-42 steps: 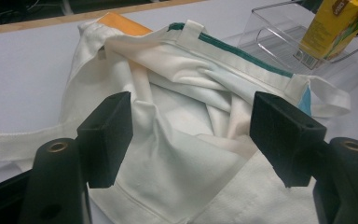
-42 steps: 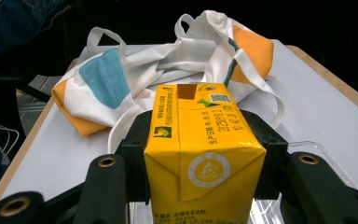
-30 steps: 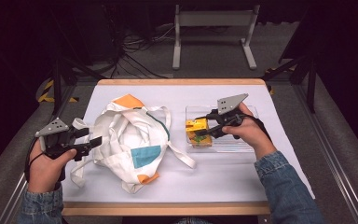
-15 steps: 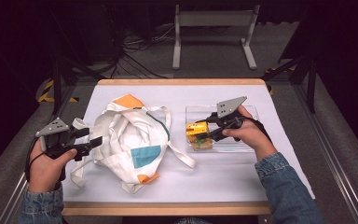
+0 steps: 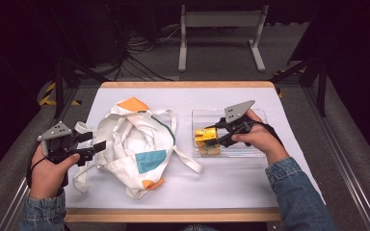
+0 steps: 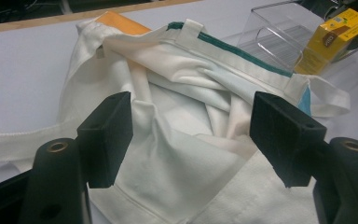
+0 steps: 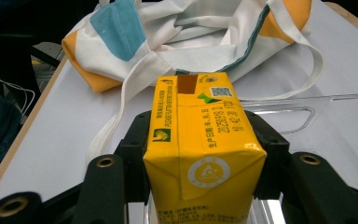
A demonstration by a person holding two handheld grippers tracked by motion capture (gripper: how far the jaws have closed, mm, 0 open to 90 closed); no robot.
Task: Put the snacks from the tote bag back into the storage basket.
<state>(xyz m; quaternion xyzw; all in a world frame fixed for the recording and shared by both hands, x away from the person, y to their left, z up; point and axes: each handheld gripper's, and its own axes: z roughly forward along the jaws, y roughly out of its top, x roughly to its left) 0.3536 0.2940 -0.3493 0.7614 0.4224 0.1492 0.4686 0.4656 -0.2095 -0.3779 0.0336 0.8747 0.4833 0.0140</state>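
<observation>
A white cloth tote bag with orange, teal and green patches lies crumpled at the table's left centre. My left gripper rests at its left edge. In the left gripper view the left gripper stands open, with the bag's fabric between the jaws and not pinched. My right gripper is shut on a yellow drink carton held just above a clear plastic tray. In the right gripper view both pads press the carton's sides. More yellow packaging lies in the tray under it.
The white table top has a wooden front edge. A bag strap trails toward the tray. Beyond the table stand a white frame and cables on the floor.
</observation>
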